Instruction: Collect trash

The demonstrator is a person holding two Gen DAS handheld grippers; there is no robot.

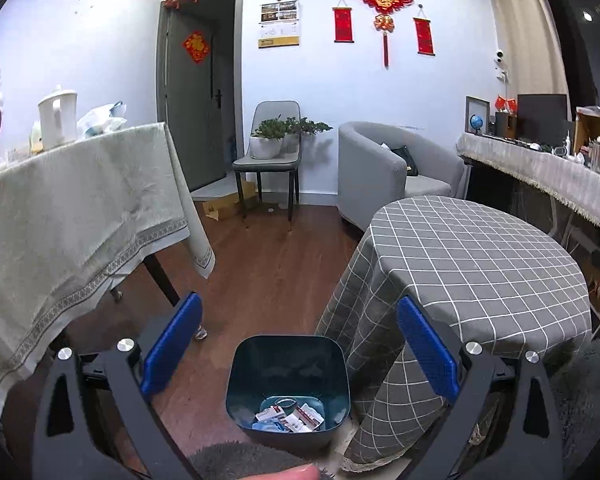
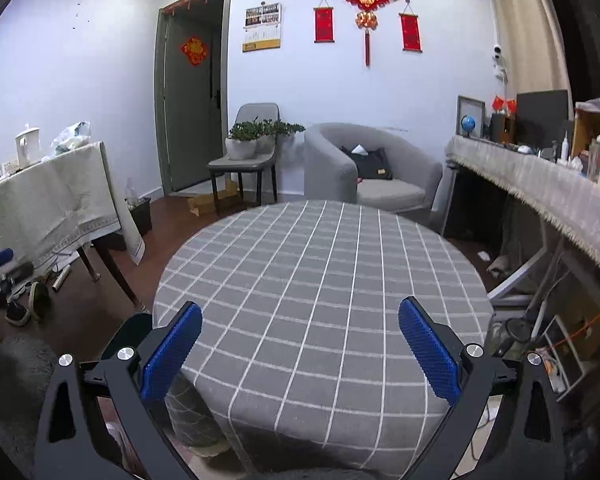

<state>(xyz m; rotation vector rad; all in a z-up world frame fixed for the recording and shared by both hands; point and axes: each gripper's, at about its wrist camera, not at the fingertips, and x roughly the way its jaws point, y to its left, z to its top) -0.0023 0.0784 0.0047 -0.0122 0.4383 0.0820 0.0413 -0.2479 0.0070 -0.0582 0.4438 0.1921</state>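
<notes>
Showing only in left view: bin (image 1: 287,384) holding trash (image 1: 290,420).

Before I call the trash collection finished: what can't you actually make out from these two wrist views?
- Bin contents, left wrist view: the wrappers overlap and their print is too small to read.
- Floor under the checked table: hidden by its hanging cloth in both views.
- Clutter on the floor at the left edge of the right wrist view: cut off and too distorted to tell trash from shoes.

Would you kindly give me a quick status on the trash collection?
Left gripper open, empty, over the bin. Right gripper open, empty, over the checked table. Wrappers in the bin. Nothing in the way.
</notes>
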